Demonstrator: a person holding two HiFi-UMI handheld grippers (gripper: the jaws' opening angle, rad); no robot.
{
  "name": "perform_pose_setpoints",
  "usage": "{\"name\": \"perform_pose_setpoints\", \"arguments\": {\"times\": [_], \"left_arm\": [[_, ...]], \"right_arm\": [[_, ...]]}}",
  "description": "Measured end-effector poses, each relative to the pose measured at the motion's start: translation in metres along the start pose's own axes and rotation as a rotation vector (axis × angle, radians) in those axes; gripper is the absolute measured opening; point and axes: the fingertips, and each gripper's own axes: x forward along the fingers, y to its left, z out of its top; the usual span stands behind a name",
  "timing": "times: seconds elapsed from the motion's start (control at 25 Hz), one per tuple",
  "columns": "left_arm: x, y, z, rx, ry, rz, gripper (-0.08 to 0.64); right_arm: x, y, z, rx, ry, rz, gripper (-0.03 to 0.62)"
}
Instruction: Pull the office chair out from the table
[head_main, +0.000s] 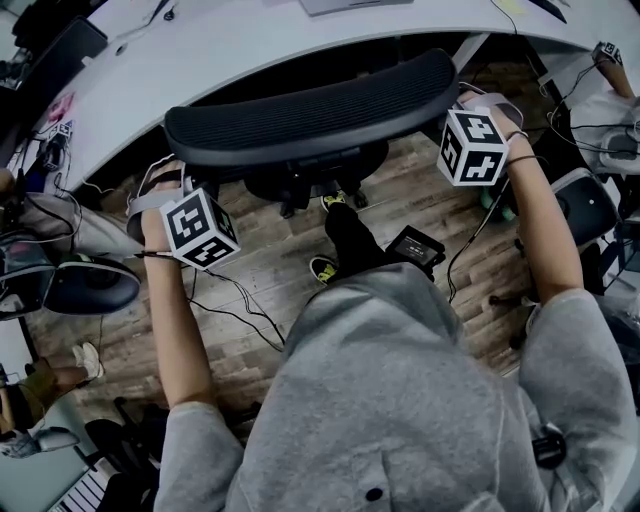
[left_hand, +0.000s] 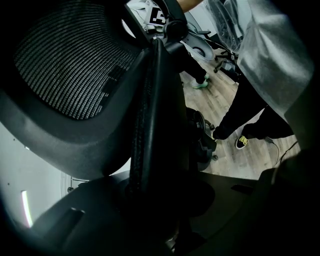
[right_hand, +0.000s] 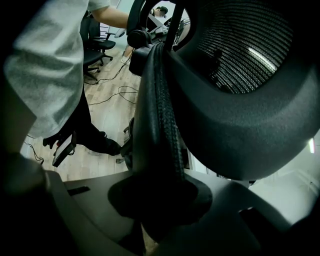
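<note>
1. While the black mesh-backed office chair (head_main: 310, 112) stands against the curved white surface (head_main: 200, 60), the left gripper (head_main: 160, 185) jaws clamp its backrest's left edge.
2. The right gripper (head_main: 478, 98) jaws clamp the right edge likewise.

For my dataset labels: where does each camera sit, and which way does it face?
Head view: on the person's head, facing steeply down at the black mesh office chair by the curved white table; grey sweatshirt, both forearms show.
Left gripper view: on the left gripper, looking along jaws shut on the chair's back edge; black trousers show.
Right gripper view: on the right gripper, likewise; grey sweatshirt shows.
Shared: both gripper views see that edge and wooden floor.
</note>
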Motion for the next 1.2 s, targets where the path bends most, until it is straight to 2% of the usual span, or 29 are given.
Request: {"name": "perform_pose_setpoints", "arguments": {"times": [0.92, 1.2], "left_arm": [[-0.004, -0.004, -0.004, 0.007, -0.003, -0.011, 0.081], [-0.022, -0.021, 0.009, 0.005, -0.006, -0.024, 0.081]], "right_arm": [[-0.002, 0.004, 0.005, -0.001, 0.006, -0.001, 0.091], [-0.017, 0.023, 0.0, -0.003, 0.004, 0.0, 0.091]]}}
